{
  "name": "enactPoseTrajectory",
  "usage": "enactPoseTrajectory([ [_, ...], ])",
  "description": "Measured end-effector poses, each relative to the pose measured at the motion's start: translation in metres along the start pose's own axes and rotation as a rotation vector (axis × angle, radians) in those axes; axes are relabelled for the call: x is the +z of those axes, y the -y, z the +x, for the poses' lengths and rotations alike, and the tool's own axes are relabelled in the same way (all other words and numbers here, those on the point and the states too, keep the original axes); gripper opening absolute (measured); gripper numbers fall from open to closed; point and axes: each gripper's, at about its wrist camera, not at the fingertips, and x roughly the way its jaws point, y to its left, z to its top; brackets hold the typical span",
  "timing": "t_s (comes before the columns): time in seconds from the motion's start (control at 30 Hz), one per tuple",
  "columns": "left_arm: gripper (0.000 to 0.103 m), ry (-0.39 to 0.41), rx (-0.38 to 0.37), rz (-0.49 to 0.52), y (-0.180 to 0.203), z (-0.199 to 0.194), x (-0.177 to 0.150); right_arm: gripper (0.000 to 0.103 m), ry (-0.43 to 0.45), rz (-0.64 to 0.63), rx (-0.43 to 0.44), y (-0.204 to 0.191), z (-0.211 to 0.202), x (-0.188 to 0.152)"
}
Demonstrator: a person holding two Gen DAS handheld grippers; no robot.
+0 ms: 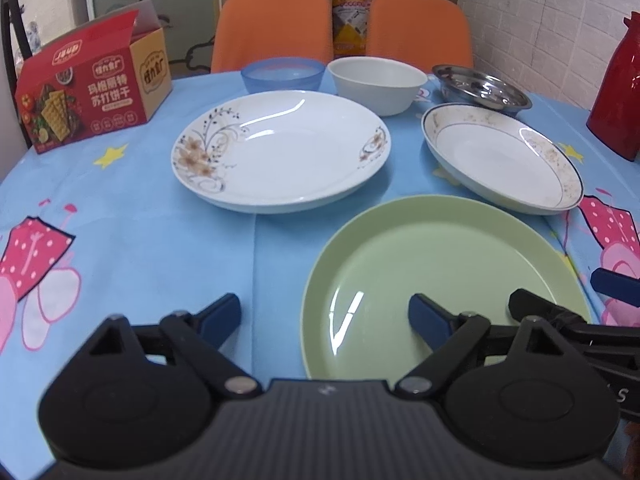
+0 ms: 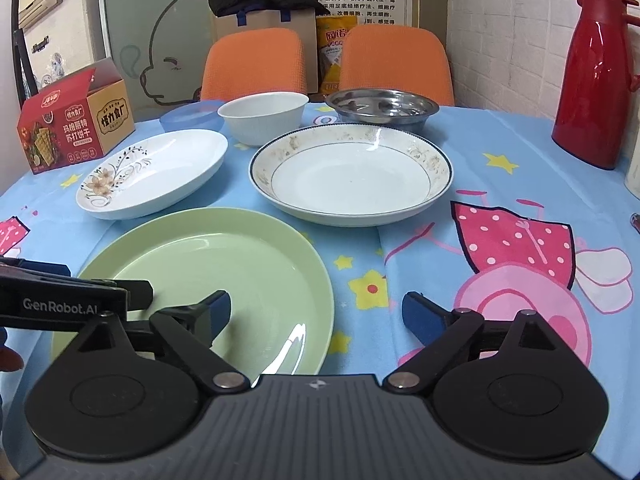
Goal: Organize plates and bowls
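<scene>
A green plate [image 1: 432, 276] [image 2: 212, 276] lies nearest me on the table. Behind it lie a white flower-pattern plate [image 1: 280, 152] [image 2: 156, 172] on the left and a white blue-rimmed plate [image 1: 504, 160] [image 2: 352, 172] on the right. At the back stand a blue plastic bowl [image 1: 282, 76] [image 2: 188, 118], a white bowl [image 1: 376, 82] [image 2: 264, 116] and a steel dish [image 1: 480, 88] [image 2: 380, 106]. My left gripper [image 1: 324, 320] is open and empty, its right finger over the green plate. My right gripper [image 2: 316, 316] is open and empty over the green plate's right rim.
A red biscuit box [image 1: 92, 84] [image 2: 72, 120] stands at the back left. A red thermos jug [image 1: 618, 88] [image 2: 592, 76] stands at the right. Two orange chairs [image 1: 272, 28] [image 2: 396, 60] are behind the table [image 1: 140, 240]. The other gripper shows at each view's edge [image 1: 600, 316] [image 2: 60, 300].
</scene>
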Motion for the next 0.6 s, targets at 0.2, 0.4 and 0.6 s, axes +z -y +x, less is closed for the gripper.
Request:
enactPoseTrajectory([
  [0.2,0.084,0.024,-0.014,0.011,0.001,-0.003,-0.005,0.103,-0.006,0.002,-0.005,0.002,0.004,-0.005],
  [0.4,0.061,0.061,-0.055,0.067,0.009,-0.012,-0.012,0.103,0.012,-0.009,0.0,0.001,0.003,-0.01],
  [0.6,0.048,0.065,-0.077,0.059,0.005,-0.013,-0.011,0.033,0.088,-0.051,0.006,-0.003,-0.004,-0.013],
])
